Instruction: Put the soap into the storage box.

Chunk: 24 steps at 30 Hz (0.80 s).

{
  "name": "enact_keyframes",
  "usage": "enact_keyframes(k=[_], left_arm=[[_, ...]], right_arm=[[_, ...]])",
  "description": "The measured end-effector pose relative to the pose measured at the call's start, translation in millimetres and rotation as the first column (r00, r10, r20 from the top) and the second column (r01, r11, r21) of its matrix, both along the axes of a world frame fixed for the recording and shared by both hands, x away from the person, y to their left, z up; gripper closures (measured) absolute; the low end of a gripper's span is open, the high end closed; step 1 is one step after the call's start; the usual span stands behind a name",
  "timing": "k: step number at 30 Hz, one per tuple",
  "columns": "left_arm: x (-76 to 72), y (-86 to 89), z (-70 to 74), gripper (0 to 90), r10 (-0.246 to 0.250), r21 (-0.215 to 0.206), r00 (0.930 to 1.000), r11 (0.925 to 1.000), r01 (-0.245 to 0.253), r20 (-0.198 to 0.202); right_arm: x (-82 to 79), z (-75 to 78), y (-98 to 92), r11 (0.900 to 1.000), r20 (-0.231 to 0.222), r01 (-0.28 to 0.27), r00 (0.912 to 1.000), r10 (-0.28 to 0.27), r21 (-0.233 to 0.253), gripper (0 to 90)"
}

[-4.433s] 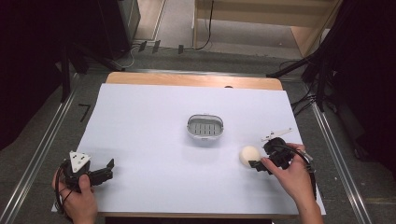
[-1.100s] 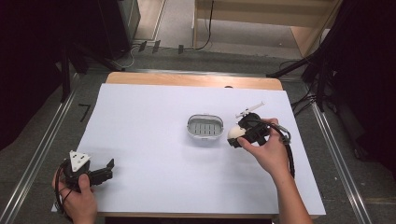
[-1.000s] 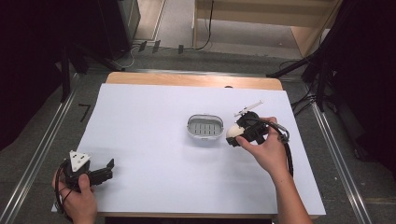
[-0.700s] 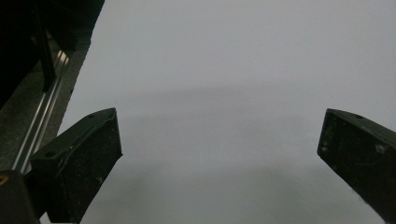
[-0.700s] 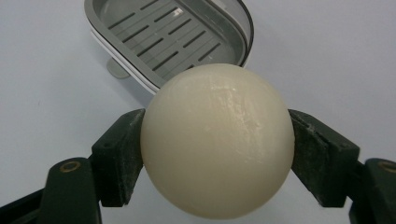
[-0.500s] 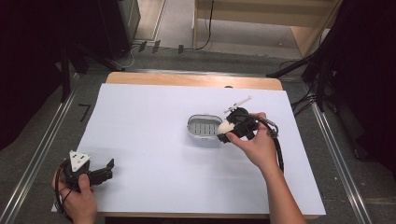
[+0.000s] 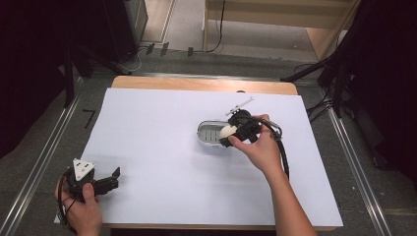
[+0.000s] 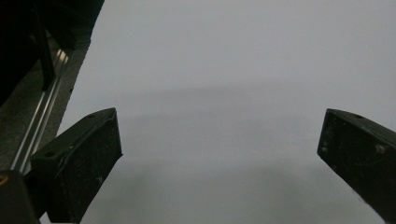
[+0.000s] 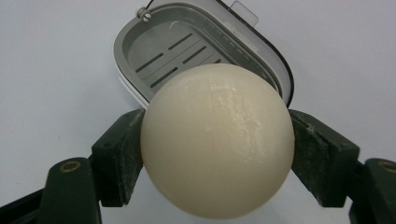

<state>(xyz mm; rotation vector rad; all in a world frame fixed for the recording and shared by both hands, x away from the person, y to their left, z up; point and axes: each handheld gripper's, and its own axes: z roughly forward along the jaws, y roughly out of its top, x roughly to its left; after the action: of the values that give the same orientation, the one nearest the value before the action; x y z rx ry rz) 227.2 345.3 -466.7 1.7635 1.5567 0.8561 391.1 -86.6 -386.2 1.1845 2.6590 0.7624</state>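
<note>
a person sits at a table (image 7: 147, 128) covered with a white sheet and holds a pair of black tongs in each hand. the right tongs (image 7: 227, 135) pinch a cream-coloured ball (image 7: 227, 131), smooth and round like an egg or a bar of soap. in the right gripper view the ball (image 9: 217, 140) sits squarely between the two black jaws, one pressed against each of its sides, and it bulges out above and below them. just ahead of these tongs, and below the ball, lies a small grey oval dish (image 9: 187, 51) with slots cut in its floor and a raised rim; the ball covers the near part of it. in the high view the dish (image 7: 209, 133) lies on the sheet near the middle of the table, and the ball hangs over the edge of the dish nearest the right hand (image 7: 260, 147); whether the ball touches the dish cannot be told. a black cable loops from the right tongs back along the wrist. the left tongs (image 7: 112, 179) are well apart from all this, low over the near corner of the sheet in the left hand (image 7: 81, 209), with a grey three-cornered plate (image 7: 82, 168) on top. their jaws are spread wide, and in the left gripper view bare white sheet lies between them and ahead of them, with the table's metal edge rail (image 8: 39, 112) off to one side.
</note>
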Motion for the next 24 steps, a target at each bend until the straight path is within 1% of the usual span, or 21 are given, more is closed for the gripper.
enact_keyframes(k=[9,17,24], left_arm=[[0.3,0.0,-0.1,0.1,0.002,-0.001,1.0,1.0,-0.002,-0.001],[0.4,0.0,0.0,0.1,0.003,-0.002,1.0,1.0,-0.003,-0.004],[0.5,0.1,0.0,0.1,0.004,-0.002,1.0,1.0,-0.004,-0.004]], right_arm=[[7.5,-0.1,9.7,1.0,-0.002,-0.008,1.0,0.008,0.002,25.2],[12.0,-0.2,17.3,1.0,0.004,0.0,1.0,0.0,0.007,25.2],[17.5,-1.9,25.1,1.0,0.0,-0.003,1.0,0.003,-0.007,25.2]])
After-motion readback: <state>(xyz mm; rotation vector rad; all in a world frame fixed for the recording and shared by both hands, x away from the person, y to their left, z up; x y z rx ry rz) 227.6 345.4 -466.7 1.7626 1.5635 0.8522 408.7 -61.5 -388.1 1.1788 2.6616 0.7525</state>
